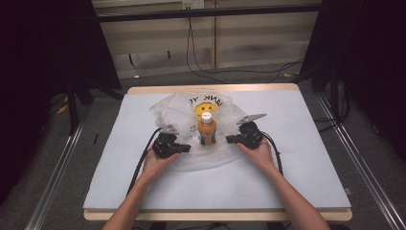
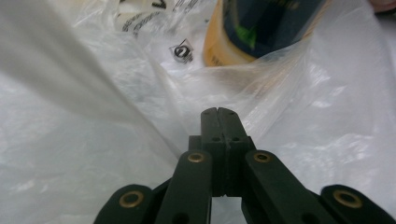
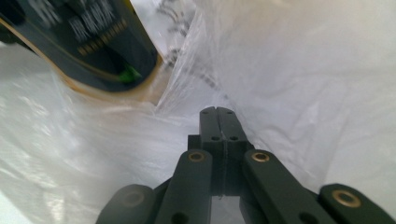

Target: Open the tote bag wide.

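Two grippers are at work on a clear plastic bag (image 1: 182, 108) that lies spread on the grey table (image 1: 306, 158), with an orange juice bottle (image 1: 207, 130) standing upright in the middle of it.

At the left, the left gripper (image 1: 184, 148) sits low beside the bottle, its tip pointing toward it. In the left gripper view its black jaws are pressed fully together, and the film of the bag (image 2: 93, 121) bunches up right at their tips, so it looks to be pinching a fold of plastic, though the thin clear sheet makes that hard to confirm. The bottle's orange base and dark label (image 2: 261, 32) rise just beyond, behind a layer of plastic.

In the centre, the bottle's white cap (image 1: 206, 116) stands in front of the yellow smiley face (image 1: 205, 106) printed on the bag.

At the right, the right gripper (image 1: 231, 139) mirrors the other, close to the bottle's other side. In the right gripper view its jaws are likewise shut tight with plastic (image 3: 303, 84) gathered around them, and the bottle (image 3: 88, 42) leans across the upper left.

My judgement: the bottle is already placed on or inside the bag, and both sides seem taken hold of. What remains is drawing the plastic up around the bottle, or lifting it; the bag lies mostly flat and wide.
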`<state>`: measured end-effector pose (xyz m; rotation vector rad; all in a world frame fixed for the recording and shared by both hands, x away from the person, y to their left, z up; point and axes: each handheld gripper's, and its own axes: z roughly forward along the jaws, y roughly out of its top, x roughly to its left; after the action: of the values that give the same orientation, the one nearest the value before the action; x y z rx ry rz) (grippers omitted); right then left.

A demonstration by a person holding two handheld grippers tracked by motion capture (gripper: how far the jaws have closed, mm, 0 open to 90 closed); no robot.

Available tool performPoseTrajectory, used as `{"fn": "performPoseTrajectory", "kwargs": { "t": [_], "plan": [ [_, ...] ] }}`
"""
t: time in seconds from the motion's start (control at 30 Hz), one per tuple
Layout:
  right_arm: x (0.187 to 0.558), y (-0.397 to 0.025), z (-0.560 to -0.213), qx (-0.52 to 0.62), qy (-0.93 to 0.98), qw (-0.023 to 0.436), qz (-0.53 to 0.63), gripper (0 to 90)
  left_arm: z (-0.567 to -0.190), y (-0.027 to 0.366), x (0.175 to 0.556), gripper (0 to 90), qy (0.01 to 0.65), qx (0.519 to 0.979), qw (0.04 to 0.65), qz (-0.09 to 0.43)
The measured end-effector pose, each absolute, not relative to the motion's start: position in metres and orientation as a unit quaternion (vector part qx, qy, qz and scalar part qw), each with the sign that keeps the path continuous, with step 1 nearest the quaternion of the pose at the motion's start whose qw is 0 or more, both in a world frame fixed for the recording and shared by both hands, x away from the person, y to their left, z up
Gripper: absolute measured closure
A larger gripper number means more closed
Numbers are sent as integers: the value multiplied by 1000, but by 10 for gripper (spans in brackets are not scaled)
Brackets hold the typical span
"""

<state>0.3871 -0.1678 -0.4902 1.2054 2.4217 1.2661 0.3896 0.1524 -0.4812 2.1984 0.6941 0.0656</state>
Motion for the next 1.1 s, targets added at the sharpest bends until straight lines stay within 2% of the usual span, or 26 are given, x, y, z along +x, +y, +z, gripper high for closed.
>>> {"fn": "performPoseTrajectory", "kwargs": {
  "t": [0.27,0.6,0.9,1.1],
  "plan": [
    [377,-173,-471,389,795,78,460,900,-457,159,369,900,246,859,448,25],
    [361,-184,-437,373,769,89,512,900,-427,200,348,900,243,831,498,48],
    [371,-183,-413,361,759,100,532,900,-389,228,361,900,254,792,549,84],
    [390,-170,-391,345,763,104,537,900,-360,203,378,900,223,808,535,108]
  ]
}}
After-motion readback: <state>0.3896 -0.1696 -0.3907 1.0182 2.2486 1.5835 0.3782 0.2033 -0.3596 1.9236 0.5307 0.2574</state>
